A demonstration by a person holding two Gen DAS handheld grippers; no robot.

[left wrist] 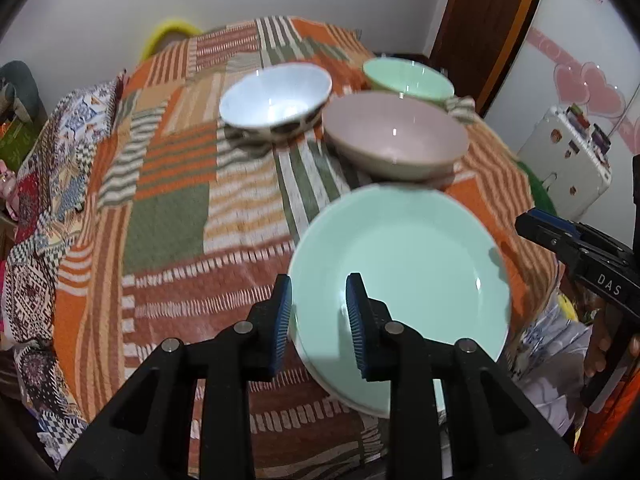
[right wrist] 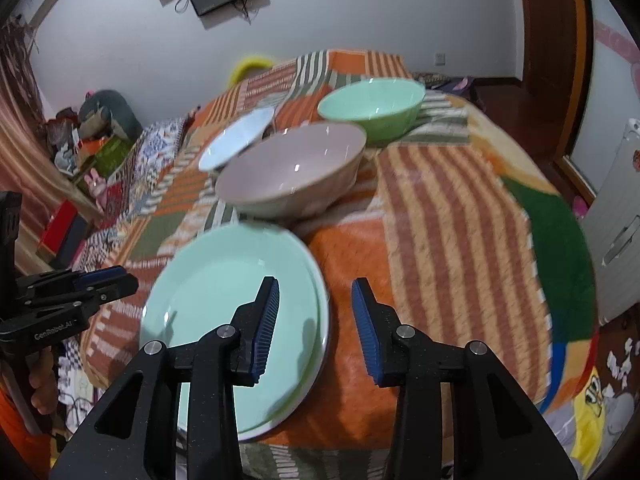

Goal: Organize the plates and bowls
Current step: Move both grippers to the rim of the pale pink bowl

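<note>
Bed [left wrist: 172, 216] under patchwork blanket carries all crockery. Mint plate [left wrist: 404, 264] at near edge, on white plate beneath. Pink bowl [left wrist: 396, 136] just behind plate; white bowl [left wrist: 276, 96] to its left; green bowl [left wrist: 408, 78] farthest. Left gripper [left wrist: 320, 320]: jaws apart, straddling plate's left rim, no contact. Right gripper [right wrist: 316, 324]: jaws apart, straddling right rim, not pressing.

Both wrist fisheyes look steeply down from close above the near edge of the patchwork blanket [left wrist: 168, 216], left from the left, right from the right, sharing the mint plate [left wrist: 404, 280], pink bowl [right wrist: 292, 172] and far wall.
</note>
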